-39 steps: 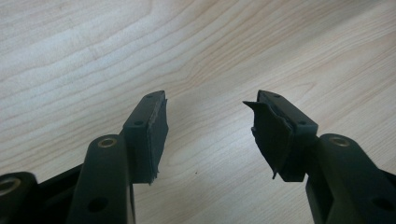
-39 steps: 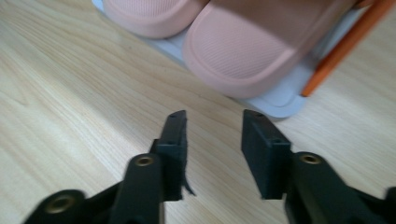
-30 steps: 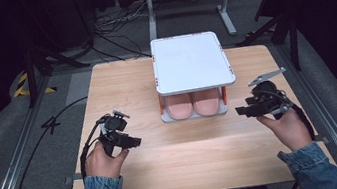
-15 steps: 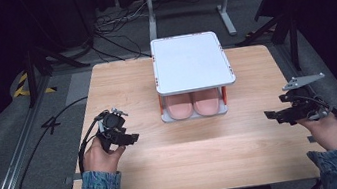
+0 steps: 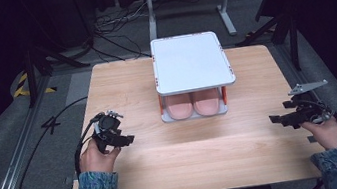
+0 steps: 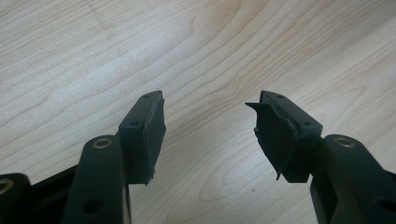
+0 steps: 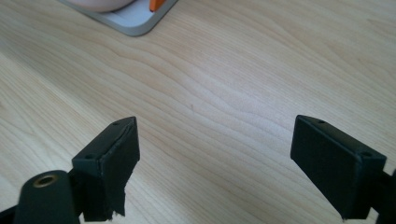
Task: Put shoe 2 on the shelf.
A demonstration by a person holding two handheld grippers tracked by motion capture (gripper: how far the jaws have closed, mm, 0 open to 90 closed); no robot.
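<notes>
Dark room, black drapes, cables on the grey floor behind. Pale wooden table (image 5: 191,157) in the middle. On its far half stands a small white two-tier rack (image 5: 191,61) with orange posts; a pair of pink slippers (image 5: 192,105) sits side by side on its lower shelf, toes toward the person, top shelf bare.

Left gripper (image 5: 118,139) rests near the left edge, jaws partly apart, nothing between them but wood grain. Right gripper (image 5: 281,120) sits low by the right edge, well apart from the rack; its jaws have just been opening and stand wide, empty. Its own view catches the rack's grey corner.

My reading: the slippers look already stowed, both hands drawn back and let go. Any next move calls for a long reach back in to the lower shelf.

Slippers: soft, rounded, matte pink, snug under the top shelf.
</notes>
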